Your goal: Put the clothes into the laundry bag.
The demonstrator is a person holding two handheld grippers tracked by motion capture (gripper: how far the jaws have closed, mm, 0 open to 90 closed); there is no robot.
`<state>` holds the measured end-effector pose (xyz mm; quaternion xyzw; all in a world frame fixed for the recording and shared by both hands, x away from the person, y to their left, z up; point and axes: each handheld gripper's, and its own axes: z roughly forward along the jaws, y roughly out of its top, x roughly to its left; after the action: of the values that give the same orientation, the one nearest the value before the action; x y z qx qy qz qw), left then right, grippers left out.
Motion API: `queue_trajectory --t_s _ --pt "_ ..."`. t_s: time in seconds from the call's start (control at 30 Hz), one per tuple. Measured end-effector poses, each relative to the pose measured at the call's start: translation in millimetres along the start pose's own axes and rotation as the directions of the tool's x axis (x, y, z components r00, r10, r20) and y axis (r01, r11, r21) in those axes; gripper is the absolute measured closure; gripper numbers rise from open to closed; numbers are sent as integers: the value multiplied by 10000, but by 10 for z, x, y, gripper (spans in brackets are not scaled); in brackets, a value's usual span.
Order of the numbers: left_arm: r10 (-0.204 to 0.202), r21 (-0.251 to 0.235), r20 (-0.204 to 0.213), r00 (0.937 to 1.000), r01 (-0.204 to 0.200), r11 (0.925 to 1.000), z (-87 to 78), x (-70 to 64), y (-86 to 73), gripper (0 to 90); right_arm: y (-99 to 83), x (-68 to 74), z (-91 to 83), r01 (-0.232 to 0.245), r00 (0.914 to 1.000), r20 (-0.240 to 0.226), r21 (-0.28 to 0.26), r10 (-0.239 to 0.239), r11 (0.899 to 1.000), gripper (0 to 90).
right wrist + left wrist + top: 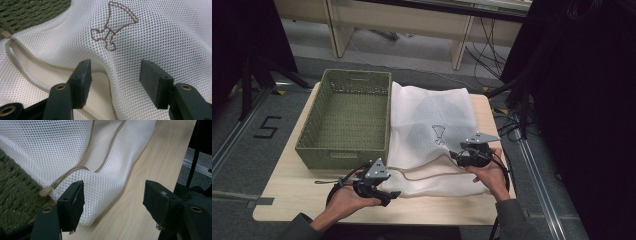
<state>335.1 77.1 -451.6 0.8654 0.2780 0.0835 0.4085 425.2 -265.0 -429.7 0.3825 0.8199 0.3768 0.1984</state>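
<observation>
Green woven fibre makes up the basket (343, 118), a rectangular bin with a slotted handle cut into its far wall, standing on the left half of the pale wood-grain table (287, 192). On the grey floor left of the table a black mark (267, 127) reads like a "5".

Just in front of the basket's near right corner, the left gripper (387, 196) lies low in the person's left hand (344, 200), jaws spread wide apart and gripping nothing. In the left gripper view its jaws straddle the near left corner of the mesh bag (100, 165), whose folded edge bulges up between them; a beige zipper (75, 171) curves across the cloth and ends in a small tan pull (45, 192) right against the basket's weave.

White, soft and pierced all over with tiny round holes, the bag lies flat on the table's right half, its left edge touching the basket. Stitched on it in brown thread is an outlined emblem (112, 26), a flared shape on a narrow stem; no lettering can be read.

At the right, the right gripper (462, 152) rests over the bag's near right part, jaws likewise parted, a raised fold of mesh between them but unclamped.
</observation>
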Motion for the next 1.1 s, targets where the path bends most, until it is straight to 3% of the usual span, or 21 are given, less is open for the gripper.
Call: queue_trajectory --t_s 0.07,0.23,0.27,0.3,0.33,0.37,0.47,0.5,0.53,0.6,0.63,0.67,0.7,0.73,0.77,0.93,0.97,1.07,1.1 --pt "34 11 27 10000 -34 10000 -20 9 -24 323 -8 -8 -7 154 9999 -34 -9 -154 9999 431" --pt "-49 -106 -94 9999 48 9999 -87 45 -85 310 -33 30 -38 -64 9998 -181 -47 63 10000 418" --pt "-84 -112 -103 9999 83 9999 -100 56 -92 310 -46 18 -43 244 9997 -55 -209 -245 9995 418" --pt "-92 -95 -217 9997 90 9999 -119 70 -101 309 -50 59 -56 -293 9993 -229 -84 291 9995 417" --pt "-190 -184 -224 9996 186 9997 -132 82 -112 307 -53 63 -73 -317 9990 -300 71 319 9995 416" --pt "-157 -224 -278 9995 151 9996 -149 101 -120 307 -66 44 -64 -68 9996 -258 -161 64 9998 413" --pt "-373 -289 -432 9984 361 9989 -190 137 -157 306 -88 63 -92 -240 9989 -393 -71 237 9997 406" --pt "-226 -265 -469 9986 214 9994 -205 158 -165 305 -104 64 -89 -168 9991 -395 -146 162 9998 402" --pt "-465 -308 -521 9976 449 9985 -211 161 -181 303 -119 96 -85 -442 9983 -391 -223 433 9988 399" --pt "-351 -331 -565 9978 333 9989 -227 186 -193 295 -142 80 -89 -74 9988 -481 -133 68 9999 388" --pt "-553 -363 -567 9969 533 9979 -236 181 -201 291 -152 104 -86 -256 9985 -485 -157 249 9995 381" --pt "-477 -444 -401 9981 459 9980 -243 195 -204 283 -161 103 -90 -95 9987 -504 -55 92 9999 377" --pt "-394 -437 -422 9983 376 9983 -260 201 -204 279 -176 127 -82 -270 9984 -498 -135 263 9995 372" --pt "-539 -532 -336 9980 521 9972 -262 203 -213 276 -180 125 -88 -102 9985 -546 -58 98 9999 366" --pt "-401 -497 -423 9983 380 9980 -282 215 -213 270 -189 141 -89 -188 9988 -457 -190 179 9996 362" --pt "-817 -753 -413 9958 784 9941 -328 241 -251 246 -211 184 -118 -299 9987 -430 -320 285 9990 317" --pt "-771 -676 -460 9960 739 9950 -349 254 -258 243 -224 219 -126 -612 9971 -468 -178 603 9980 311" --pt "-886 -745 -543 9946 844 9936 -382 272 -281 237 -259 225 -124 -399 9982 -463 -138 392 9991 306" --pt "-1107 -936 -522 9925 1055 9900 -379 266 -288 236 -271 228 -125 -306 9986 -429 -155 299 9994 306"
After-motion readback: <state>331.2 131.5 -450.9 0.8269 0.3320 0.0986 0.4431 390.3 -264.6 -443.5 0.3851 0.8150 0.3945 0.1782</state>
